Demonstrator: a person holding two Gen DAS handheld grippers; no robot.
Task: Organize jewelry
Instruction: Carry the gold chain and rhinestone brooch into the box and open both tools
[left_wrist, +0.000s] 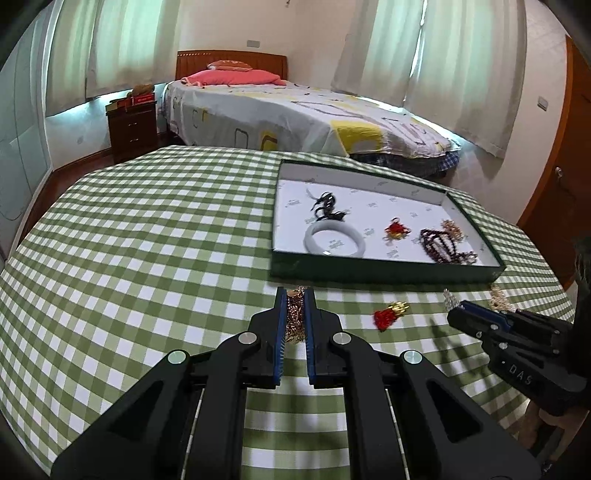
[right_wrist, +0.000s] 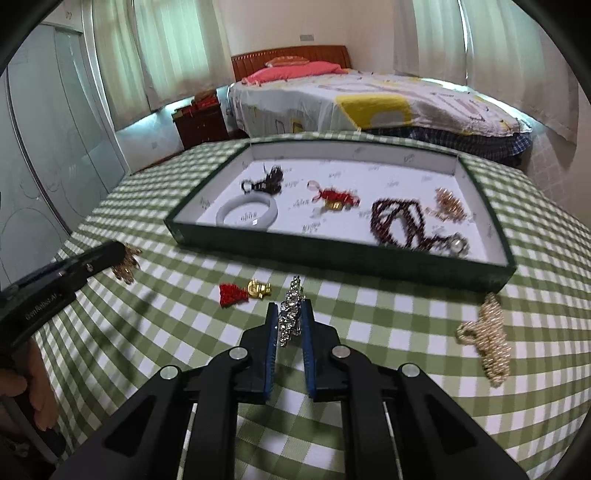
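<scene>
My left gripper (left_wrist: 295, 293) is shut on a gold chain piece (left_wrist: 294, 321) just above the checked cloth; it also shows in the right wrist view (right_wrist: 127, 262). My right gripper (right_wrist: 290, 308) is shut on a silver rhinestone piece (right_wrist: 290, 314), seen from the left wrist view (left_wrist: 451, 300). A green tray (left_wrist: 384, 273) with a white floor holds a white bangle (left_wrist: 334, 240), a black cord (left_wrist: 327, 206), a red charm (left_wrist: 397, 230), dark beads (left_wrist: 443, 245) and a gold cluster (left_wrist: 453, 229). A red tassel with gold charm (left_wrist: 389, 314) lies on the cloth between the grippers.
A pale gold beaded piece (right_wrist: 487, 338) lies on the cloth to the right of my right gripper, near the tray's corner (right_wrist: 511, 271). The table (left_wrist: 147, 240) has a green checked cloth. A bed (left_wrist: 295, 114) and a nightstand (left_wrist: 131, 127) stand behind.
</scene>
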